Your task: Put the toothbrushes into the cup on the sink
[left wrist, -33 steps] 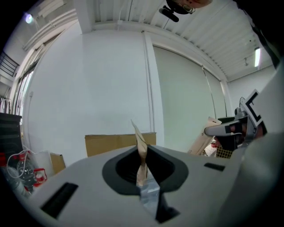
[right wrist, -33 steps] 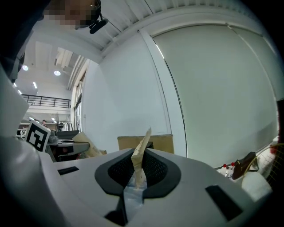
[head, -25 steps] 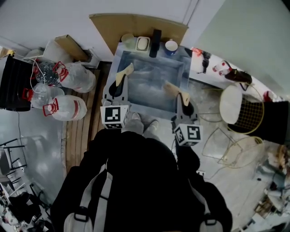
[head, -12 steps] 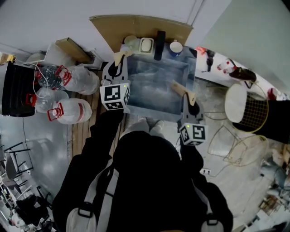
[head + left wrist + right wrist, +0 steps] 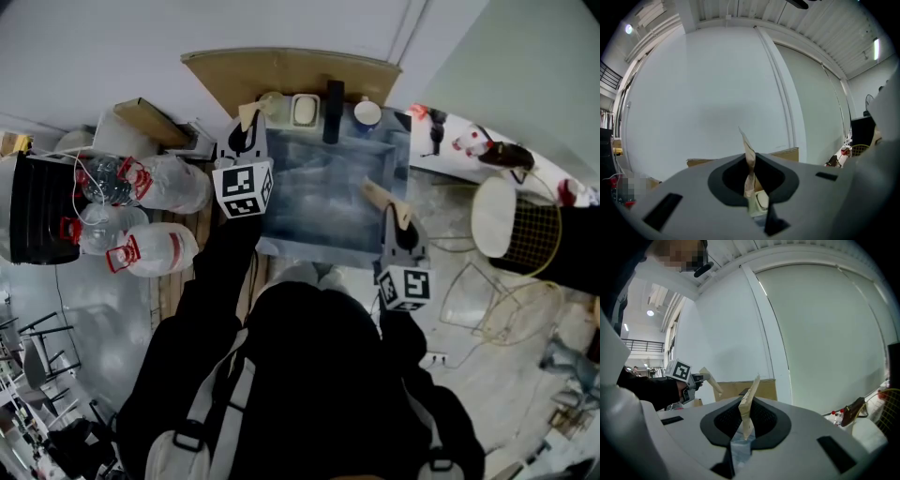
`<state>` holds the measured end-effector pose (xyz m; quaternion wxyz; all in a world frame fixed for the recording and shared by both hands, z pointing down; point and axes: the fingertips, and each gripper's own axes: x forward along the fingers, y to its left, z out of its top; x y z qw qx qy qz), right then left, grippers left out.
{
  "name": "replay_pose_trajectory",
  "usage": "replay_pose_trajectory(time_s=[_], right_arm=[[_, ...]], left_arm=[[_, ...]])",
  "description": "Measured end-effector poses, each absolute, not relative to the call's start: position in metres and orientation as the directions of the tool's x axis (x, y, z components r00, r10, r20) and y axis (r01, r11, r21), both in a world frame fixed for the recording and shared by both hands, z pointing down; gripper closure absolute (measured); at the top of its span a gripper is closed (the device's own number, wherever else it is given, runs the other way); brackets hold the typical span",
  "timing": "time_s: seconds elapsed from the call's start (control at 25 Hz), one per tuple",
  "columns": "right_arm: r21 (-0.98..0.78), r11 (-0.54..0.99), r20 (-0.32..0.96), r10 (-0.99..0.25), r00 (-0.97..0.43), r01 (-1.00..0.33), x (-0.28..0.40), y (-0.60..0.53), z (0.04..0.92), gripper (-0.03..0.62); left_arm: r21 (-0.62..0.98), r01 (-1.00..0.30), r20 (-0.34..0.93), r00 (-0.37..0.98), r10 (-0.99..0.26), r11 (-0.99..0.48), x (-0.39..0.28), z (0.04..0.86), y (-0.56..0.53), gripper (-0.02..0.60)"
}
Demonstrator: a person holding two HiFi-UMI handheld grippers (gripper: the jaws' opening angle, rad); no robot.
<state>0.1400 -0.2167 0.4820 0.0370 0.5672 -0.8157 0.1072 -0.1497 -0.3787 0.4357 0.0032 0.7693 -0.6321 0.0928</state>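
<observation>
A steel sink (image 5: 323,192) lies below me. On its back rim stand a pale cup (image 5: 272,101), a soap dish (image 5: 305,110), a black upright piece (image 5: 333,98) and a blue-and-white cup (image 5: 367,114). I see no toothbrush in any view. My left gripper (image 5: 248,117) is at the sink's back left corner, next to the pale cup, its tan fingers (image 5: 749,164) pressed together with nothing between them. My right gripper (image 5: 389,202) hovers over the sink's right side, its fingers (image 5: 746,411) closed edge to edge and empty. The right gripper view also shows the left gripper (image 5: 707,378).
Large water jugs (image 5: 155,248) and a black crate (image 5: 37,192) stand on the floor to the left. A cardboard sheet (image 5: 291,66) leans behind the sink. At the right are a white round stool (image 5: 492,216), a wire basket (image 5: 530,234) and bottles (image 5: 469,141).
My left gripper has travelled from the sink's front left edge to its back left corner. The right gripper has shifted slightly along the sink's right side.
</observation>
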Motion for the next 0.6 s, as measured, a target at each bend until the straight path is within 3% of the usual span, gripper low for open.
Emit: replay_pose_trajectory(time_s=[0.6], right_arm=[[-0.135, 0.323, 0.218, -0.913, -0.346, -0.937, 0.129, -0.233, 0.494, 0.56]], left_arm=[[-0.06, -0.974, 0.296, 0.193, -0.936, -0.22, -0.166, 0.499, -0.43, 0.548]])
